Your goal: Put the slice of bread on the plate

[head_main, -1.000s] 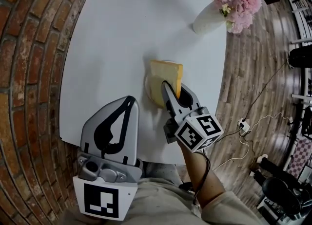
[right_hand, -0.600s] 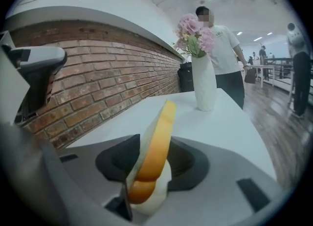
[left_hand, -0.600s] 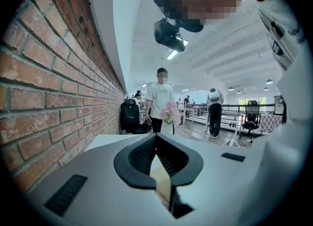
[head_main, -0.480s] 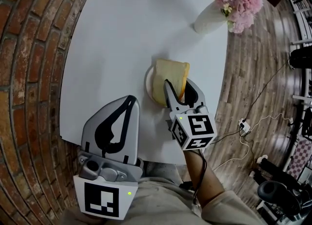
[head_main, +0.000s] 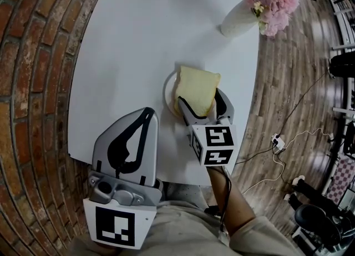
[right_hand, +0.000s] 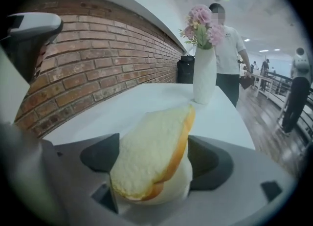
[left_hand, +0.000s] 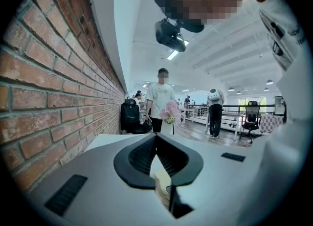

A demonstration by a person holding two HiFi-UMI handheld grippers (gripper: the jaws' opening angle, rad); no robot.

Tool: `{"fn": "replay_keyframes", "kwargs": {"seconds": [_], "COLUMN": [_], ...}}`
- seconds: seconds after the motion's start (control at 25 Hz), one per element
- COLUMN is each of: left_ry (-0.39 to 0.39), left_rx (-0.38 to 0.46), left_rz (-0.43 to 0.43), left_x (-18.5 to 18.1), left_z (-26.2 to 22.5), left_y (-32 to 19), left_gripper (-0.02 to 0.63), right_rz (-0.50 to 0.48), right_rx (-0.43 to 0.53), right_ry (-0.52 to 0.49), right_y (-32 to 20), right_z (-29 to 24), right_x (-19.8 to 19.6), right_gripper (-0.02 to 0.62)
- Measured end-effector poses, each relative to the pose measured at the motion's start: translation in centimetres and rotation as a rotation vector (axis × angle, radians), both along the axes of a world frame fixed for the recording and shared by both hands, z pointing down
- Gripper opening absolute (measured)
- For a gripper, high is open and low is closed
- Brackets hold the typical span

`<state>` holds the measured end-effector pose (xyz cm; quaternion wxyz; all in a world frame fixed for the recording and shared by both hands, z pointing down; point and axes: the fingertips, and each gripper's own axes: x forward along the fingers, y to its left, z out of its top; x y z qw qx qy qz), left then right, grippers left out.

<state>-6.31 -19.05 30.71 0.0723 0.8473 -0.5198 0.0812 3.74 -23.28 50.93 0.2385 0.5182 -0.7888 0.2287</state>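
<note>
Newly spread, your right gripper (head_main: 199,98) brackets the slice of bread (head_main: 195,86), which now leans lower on the plate (head_main: 166,90) than a second ago; left gripper (head_main: 147,113) pressed together, idle; release step, likely needing a straight withdrawal without nudging the slice.

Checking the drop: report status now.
Left gripper shut, empty. Right gripper jaws just opening around pale crusted bread slice. Slice resting on small white round plate. Nothing blocking.

Plate (head_main: 167,92) mostly hidden under bread slice (head_main: 195,90)
</note>
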Motion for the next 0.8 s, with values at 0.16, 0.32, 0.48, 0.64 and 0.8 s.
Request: {"fn": "replay_keyframes", "kwargs": {"seconds": [0.16,0.32,0.48,0.64,0.8], "left_ry": [0.001,0.003,0.002,0.004,0.01], "left_rx": [0.0,0.002,0.005,0.016,0.029], "left_rz": [-0.001,-0.004,-0.001,0.003,0.014], "left_x": [0.0,0.0,-0.2,-0.1,0.2], "left_z": [0.0,-0.1,-0.3,-0.8,-1.6], "left_y": [0.1,0.2,0.4,0.4,0.8], "left_gripper": [0.009,0.01,0.01,0.009,0.01], "right_rz": [0.028,0.022,0.03,0.047,0.056], "right_rx": [-0.015,-0.022,0.007,0.077,0.131], "right_ry": [0.007,0.008,-0.008,-0.023,-0.043], "right_y": [0.1,0.2,0.1,-0.4,-0.7], "right_z": [0.3,0.4,-0.6,-2.5,-4.3], "right_x": [0.5,0.4,0.2,0.5,0.8], "right_gripper": [0.463,0.469,0.469,0.468,0.466]}}
